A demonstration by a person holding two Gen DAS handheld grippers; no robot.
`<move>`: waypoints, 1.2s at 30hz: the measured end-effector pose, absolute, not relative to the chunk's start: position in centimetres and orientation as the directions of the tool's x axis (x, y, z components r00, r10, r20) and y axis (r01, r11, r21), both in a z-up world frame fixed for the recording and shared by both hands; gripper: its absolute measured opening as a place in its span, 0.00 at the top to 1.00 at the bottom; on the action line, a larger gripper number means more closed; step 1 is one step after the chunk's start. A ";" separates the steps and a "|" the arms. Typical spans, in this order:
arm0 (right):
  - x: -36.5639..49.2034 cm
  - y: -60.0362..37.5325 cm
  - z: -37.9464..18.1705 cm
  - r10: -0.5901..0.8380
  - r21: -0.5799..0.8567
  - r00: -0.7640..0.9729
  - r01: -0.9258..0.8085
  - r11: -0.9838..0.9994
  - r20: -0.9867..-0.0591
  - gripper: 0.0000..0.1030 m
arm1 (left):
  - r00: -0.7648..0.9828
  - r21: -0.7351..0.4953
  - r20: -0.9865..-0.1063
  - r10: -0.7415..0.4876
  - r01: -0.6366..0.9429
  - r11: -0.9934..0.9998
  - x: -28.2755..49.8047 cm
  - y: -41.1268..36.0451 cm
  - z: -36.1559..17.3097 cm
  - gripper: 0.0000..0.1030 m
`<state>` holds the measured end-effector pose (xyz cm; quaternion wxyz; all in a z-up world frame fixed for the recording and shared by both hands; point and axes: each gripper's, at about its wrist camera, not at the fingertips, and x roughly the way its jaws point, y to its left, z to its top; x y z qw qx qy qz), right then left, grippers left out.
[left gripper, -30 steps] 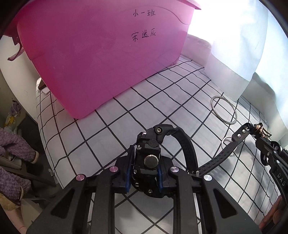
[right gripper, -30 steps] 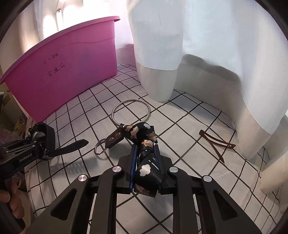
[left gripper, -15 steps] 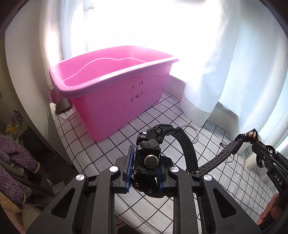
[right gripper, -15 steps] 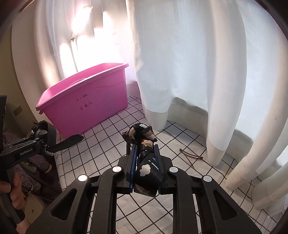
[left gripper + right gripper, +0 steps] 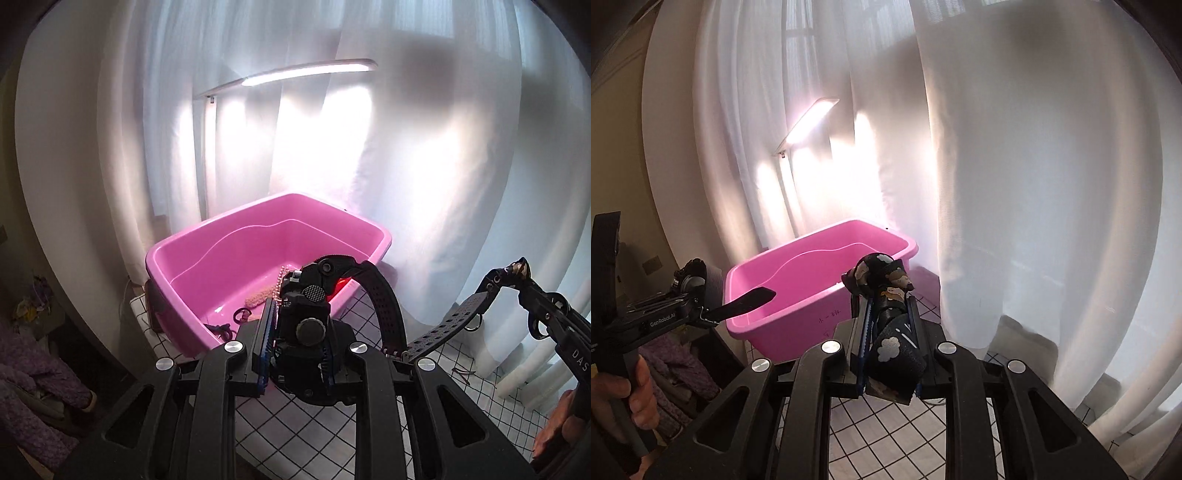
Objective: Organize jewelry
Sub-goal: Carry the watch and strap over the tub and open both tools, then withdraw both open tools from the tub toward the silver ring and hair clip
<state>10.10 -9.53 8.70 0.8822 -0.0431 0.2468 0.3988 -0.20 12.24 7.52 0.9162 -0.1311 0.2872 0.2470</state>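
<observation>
**Both tongs up in the air, each gripping a watch, pink tub ahead**

Left tongs (image 5: 301, 347) nearly closed, clamped on a black watch (image 5: 310, 325). Its perforated strap (image 5: 384, 306) arches up and right, the other strap end (image 5: 443, 328) sticks out flat to the right. Right tongs (image 5: 890, 350) also nearly closed, pinched on a dark patterned watch (image 5: 890, 317) with cartoon prints; its round head pokes up past the fingertips.

Pink tub (image 5: 177, 284) sits on the checked tabletop (image 5: 291, 424), ahead of both tongs and lower. Inside the tub: pink bead strand (image 5: 280, 284), a pale pink fuzzy piece (image 5: 258, 298), a small dark ring-like item (image 5: 240, 314), and a dark tangled bit (image 5: 221, 328) near the front wall. Handwriting on the tub's front wall (image 5: 831, 315), too small to read.

White curtains (image 5: 1034, 184) behind and to the right. Lit lamp bar (image 5: 306, 72) above the tub. A hand (image 5: 617, 391) grips the left handle in the right wrist view. Purple knit fabric (image 5: 33, 369) at lower left.
</observation>
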 end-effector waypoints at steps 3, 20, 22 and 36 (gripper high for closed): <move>11.0 -5.1 9.4 0.697 0.150 0.548 -0.726 0.671 -0.462 0.83 | 0.722 -0.087 -0.588 0.365 -0.505 0.859 0.9 16.4 7.9 0.79; 19.5 15.5 4.2 0.530 0.086 0.470 -0.685 0.723 -0.706 0.83 | 0.585 -0.013 -0.775 0.240 -0.395 0.919 10.0 29.9 0.8 0.79; 20.3 16.5 3.1 0.502 0.081 0.453 -0.678 0.730 -0.737 0.83 | 0.569 -0.024 -0.793 0.216 -0.385 0.923 10.5 30.4 -0.1 0.79; 22.0 17.8 2.0 0.421 0.013 0.485 -0.644 0.765 -0.767 0.46 | 0.568 0.032 -0.785 0.248 -0.363 0.931 10.7 30.2 -0.1 0.33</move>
